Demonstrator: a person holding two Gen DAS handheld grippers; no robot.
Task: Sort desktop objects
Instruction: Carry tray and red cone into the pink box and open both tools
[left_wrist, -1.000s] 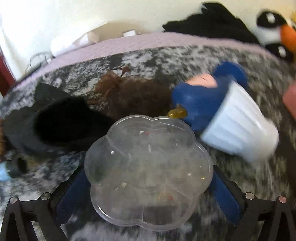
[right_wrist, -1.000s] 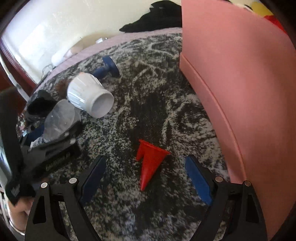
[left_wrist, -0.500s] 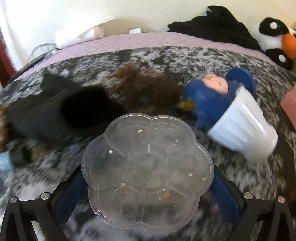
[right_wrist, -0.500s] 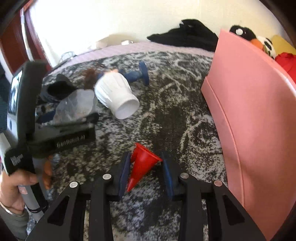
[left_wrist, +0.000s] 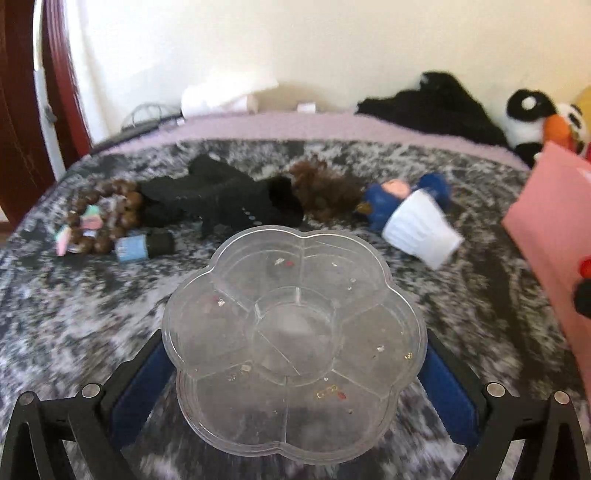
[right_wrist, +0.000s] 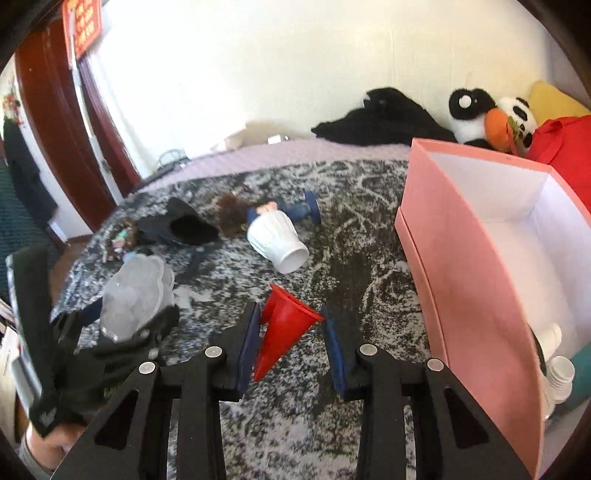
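The pink storage box (right_wrist: 476, 295) stands open at right as the probable drop point. The left gripper (left_wrist: 295, 373) clamps the clear flower-shaped tray (left_wrist: 295, 343); the right gripper (right_wrist: 290, 345) pinches the red cone (right_wrist: 284, 328), both raised above the bedspread (right_wrist: 369, 266).

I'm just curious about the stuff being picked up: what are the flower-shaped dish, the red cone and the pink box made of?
The flower-shaped dish looks like clear, hard, glossy plastic: the blanket shows through it and its moulded dividers catch the light. The red cone seems to be smooth, opaque plastic with a soft sheen. The pink box is probably matte cardboard: flat thin walls, crisp folded edges, white inside.
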